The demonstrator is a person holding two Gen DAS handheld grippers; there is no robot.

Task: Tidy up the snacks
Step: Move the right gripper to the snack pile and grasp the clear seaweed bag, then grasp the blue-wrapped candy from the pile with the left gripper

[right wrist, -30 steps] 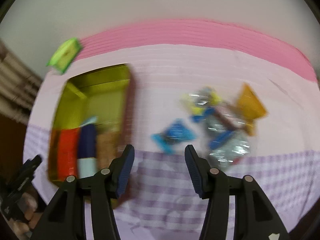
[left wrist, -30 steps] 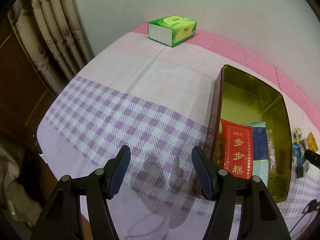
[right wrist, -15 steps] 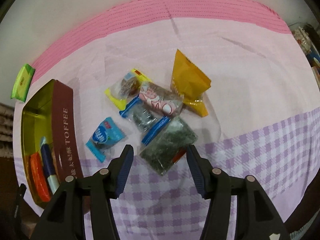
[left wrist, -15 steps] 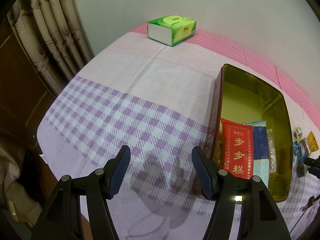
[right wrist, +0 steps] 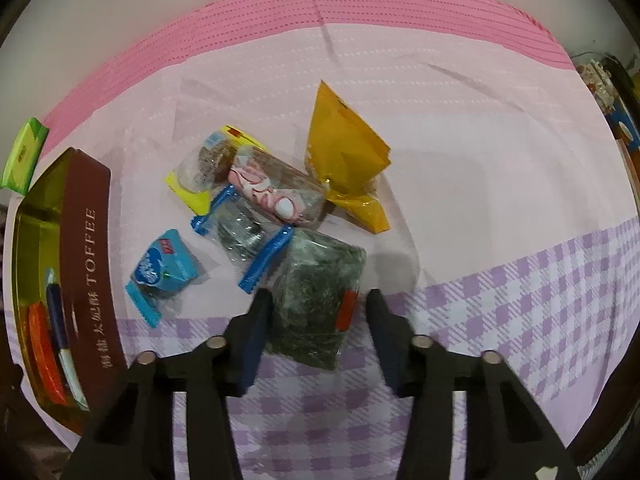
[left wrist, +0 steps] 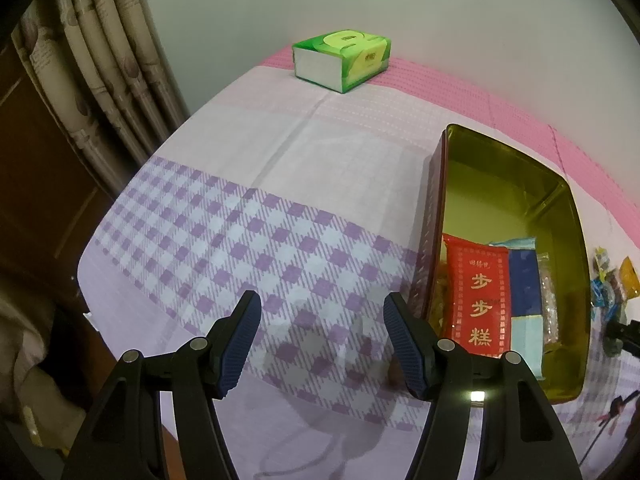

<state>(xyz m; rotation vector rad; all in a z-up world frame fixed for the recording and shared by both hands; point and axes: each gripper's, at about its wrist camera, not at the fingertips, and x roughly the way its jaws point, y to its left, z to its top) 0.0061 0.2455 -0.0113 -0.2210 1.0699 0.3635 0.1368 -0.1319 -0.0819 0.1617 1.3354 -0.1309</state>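
A brown toffee tin [left wrist: 436, 200] with a gold inside holds a red packet [left wrist: 478, 296], a blue one and others; it also shows in the right wrist view [right wrist: 86, 240]. Loose snacks lie right of it: a dark green seaweed pack [right wrist: 318, 292], a blue packet [right wrist: 164, 270], a pink-and-white roll [right wrist: 272, 192], a yellow bag [right wrist: 346, 156]. My right gripper [right wrist: 318, 316] is open, its jaws on either side of the seaweed pack's near end. My left gripper [left wrist: 322, 338] is open and empty over the checked cloth, left of the tin.
A green tissue box [left wrist: 342, 60] stands at the table's far edge by the wall. Curtains [left wrist: 100, 60] and dark wood furniture lie left of the table. Cluttered items [right wrist: 616, 112] sit off the table's right side. The cloth is pink and purple-checked.
My right gripper has moved forward and down to the snack pile, so the seaweed pack now lies between its jaws. The left gripper has barely moved.
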